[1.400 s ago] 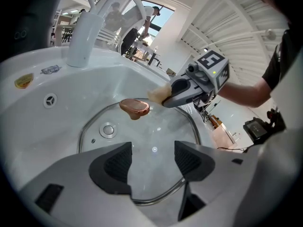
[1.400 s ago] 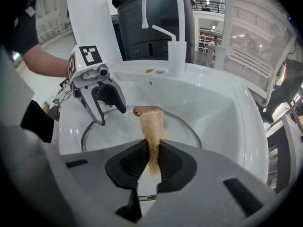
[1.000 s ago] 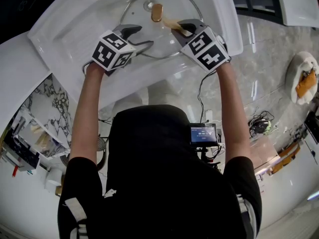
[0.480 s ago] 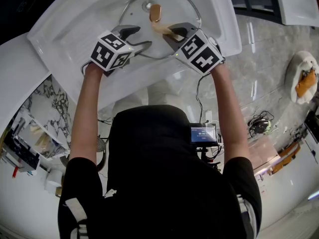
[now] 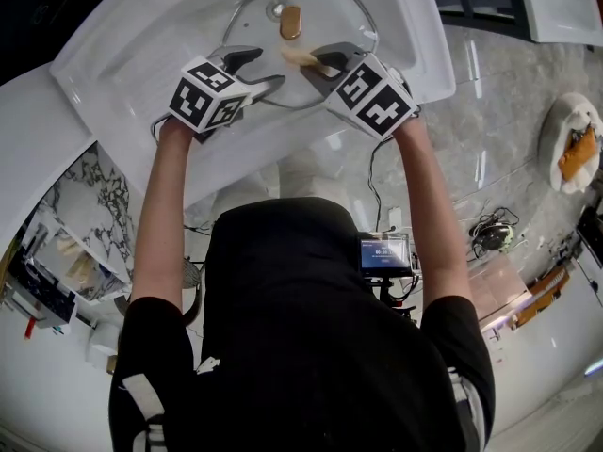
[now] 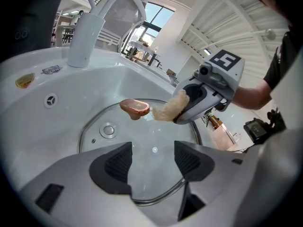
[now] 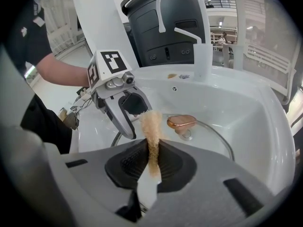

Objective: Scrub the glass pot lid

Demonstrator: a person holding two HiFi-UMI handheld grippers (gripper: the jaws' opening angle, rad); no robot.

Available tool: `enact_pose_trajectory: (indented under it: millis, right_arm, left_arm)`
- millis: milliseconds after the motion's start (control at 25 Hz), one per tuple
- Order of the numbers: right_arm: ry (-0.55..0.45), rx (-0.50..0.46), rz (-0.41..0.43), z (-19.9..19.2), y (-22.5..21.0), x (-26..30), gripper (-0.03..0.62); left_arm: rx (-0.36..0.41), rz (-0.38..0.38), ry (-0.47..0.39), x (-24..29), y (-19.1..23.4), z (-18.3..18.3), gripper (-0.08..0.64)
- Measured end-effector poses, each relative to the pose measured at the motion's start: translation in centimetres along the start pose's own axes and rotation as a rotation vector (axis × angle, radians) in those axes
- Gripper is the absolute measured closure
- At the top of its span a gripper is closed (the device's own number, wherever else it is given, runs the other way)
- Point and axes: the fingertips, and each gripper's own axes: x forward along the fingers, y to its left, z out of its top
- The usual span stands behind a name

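The glass lid (image 5: 332, 15) lay flat in the white sink (image 5: 132, 55), its copper knob (image 5: 291, 22) facing up. The right gripper (image 7: 152, 162) was clamped on a tan sponge (image 7: 151, 126) (a thin strip), whose tip sat just beside the knob and seemed to touch the glass. The left gripper (image 6: 153, 160) held its jaws apart over the lid's near rim, with nothing gripped between them.
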Motion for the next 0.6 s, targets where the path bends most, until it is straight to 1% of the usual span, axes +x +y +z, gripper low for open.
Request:
enact_pose_trajectory:
  millis: [400, 600]
  right_arm:
    - [0.005, -0.006, -0.006, 0.1, -0.5, -0.6, 0.568]
    - [0.018, 0.0, -0.016, -0.4, -1.2, -1.0, 0.568]
  left_arm:
    - [0.002, 0.009, -0.024, -0.2, -0.4, 0.4, 0.282]
    - [0.002, 0.014, -0.018, -0.2, -0.4, 0.4, 0.284]
